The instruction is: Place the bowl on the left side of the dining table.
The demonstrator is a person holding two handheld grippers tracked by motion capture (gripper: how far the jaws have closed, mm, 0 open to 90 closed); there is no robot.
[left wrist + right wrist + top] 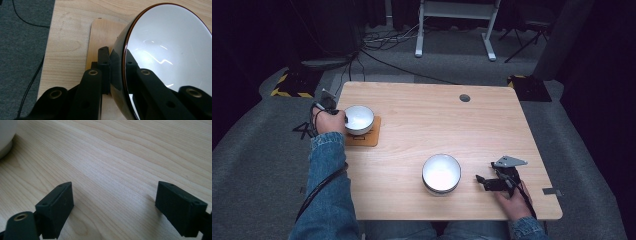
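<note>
At the table's left edge a white bowl with a dark outside (pixel 358 119) (pixel 170 45) sits on a small square wooden coaster (pixel 368 138) (pixel 100 35). My left gripper (pixel 343 119) (pixel 117 60) is shut on this bowl's near rim, one jaw outside the wall and one inside. A second white bowl (pixel 441 173) (pixel 6 135) stands near the front middle of the table. To its right my right gripper (pixel 482 182) (pixel 115 202) rests low over the bare wood, open, with nothing between its jaws.
The wooden table (pixel 427 115) has a round cable hole (pixel 464 98) at its far right and a piece of tape (pixel 552 191) at its front right edge. Cables and a white desk frame (pixel 452 10) lie on the grey floor beyond.
</note>
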